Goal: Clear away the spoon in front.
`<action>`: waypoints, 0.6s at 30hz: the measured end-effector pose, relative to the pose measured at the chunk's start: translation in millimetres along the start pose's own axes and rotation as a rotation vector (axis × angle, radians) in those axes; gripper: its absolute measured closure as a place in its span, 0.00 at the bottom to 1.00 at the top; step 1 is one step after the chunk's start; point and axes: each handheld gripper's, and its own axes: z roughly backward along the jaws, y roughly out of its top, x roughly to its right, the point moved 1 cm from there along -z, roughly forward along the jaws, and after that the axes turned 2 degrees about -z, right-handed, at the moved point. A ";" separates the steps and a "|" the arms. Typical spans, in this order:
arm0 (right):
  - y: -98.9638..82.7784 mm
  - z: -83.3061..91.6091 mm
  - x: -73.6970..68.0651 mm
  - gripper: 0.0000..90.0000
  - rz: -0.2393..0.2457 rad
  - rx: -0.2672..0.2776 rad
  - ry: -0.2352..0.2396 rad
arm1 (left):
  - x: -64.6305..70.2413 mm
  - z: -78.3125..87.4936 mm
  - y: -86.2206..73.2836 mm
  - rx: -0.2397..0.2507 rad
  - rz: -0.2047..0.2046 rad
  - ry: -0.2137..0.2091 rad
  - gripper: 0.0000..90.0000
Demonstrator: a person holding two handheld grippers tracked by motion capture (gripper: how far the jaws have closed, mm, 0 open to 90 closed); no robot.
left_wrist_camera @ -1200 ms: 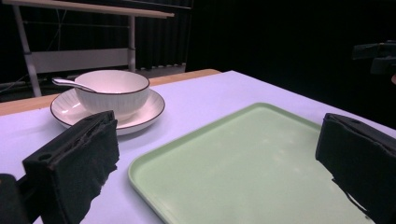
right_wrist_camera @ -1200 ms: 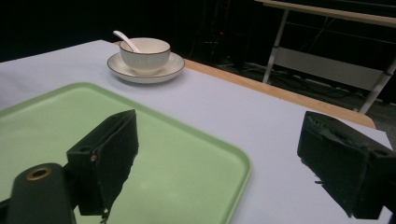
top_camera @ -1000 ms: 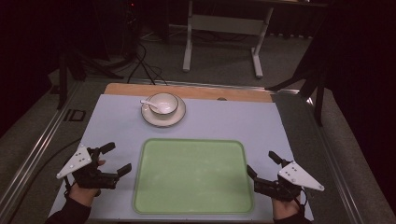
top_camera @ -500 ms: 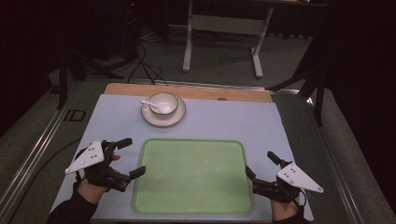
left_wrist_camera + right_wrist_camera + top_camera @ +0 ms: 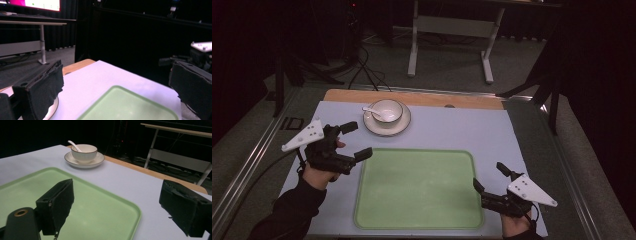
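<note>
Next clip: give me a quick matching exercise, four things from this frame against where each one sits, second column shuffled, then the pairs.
Things:
1. spoon
2. bowl
3. tray
4. left gripper

Places:
A. on the saucer
B. open, just left of the tray's far corner
C. in the bowl
D. flat on the table's near half, nothing on it

Pairs: 1-C, 2-A, 3-D, 4-B

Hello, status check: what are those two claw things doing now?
Left gripper open, beside tray. Right gripper open, empty. Bowl with spoon untouched on saucer.
</note>
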 end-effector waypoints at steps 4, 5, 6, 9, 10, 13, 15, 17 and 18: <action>-0.1 -0.8 -1.0 0.14 0.005 -0.003 0.003 | -14.6 -8.3 8.6 0.012 0.011 0.043 0.00; -0.1 -0.9 -1.2 0.14 0.006 -0.004 0.001 | -18.5 -10.7 9.9 0.017 0.025 0.045 0.00; -0.2 -1.1 -1.5 0.14 0.005 -0.005 0.003 | -22.5 -13.6 10.9 0.012 0.033 0.051 0.00; -0.2 -1.2 -1.5 0.14 0.006 -0.006 0.004 | -31.0 -21.1 10.8 0.017 0.038 0.089 0.00; -0.3 -1.2 -1.6 0.14 0.006 -0.006 0.004 | -34.9 -24.9 9.7 0.013 0.034 0.119 0.00; -0.4 -1.5 -1.6 0.14 0.007 -0.008 0.006 | -47.6 -33.1 4.1 0.011 0.068 0.159 0.00; -0.5 -1.6 -1.7 0.14 0.007 -0.009 0.009 | -57.3 -37.7 -0.3 0.007 0.108 0.177 0.00; -0.6 -1.6 -1.7 0.14 0.007 -0.009 0.010 | -66.1 -40.8 -4.2 0.008 0.139 0.197 0.00; -0.6 -1.6 -1.8 0.14 0.006 -0.009 0.011 | -70.1 -42.0 -5.7 0.007 0.155 0.207 0.00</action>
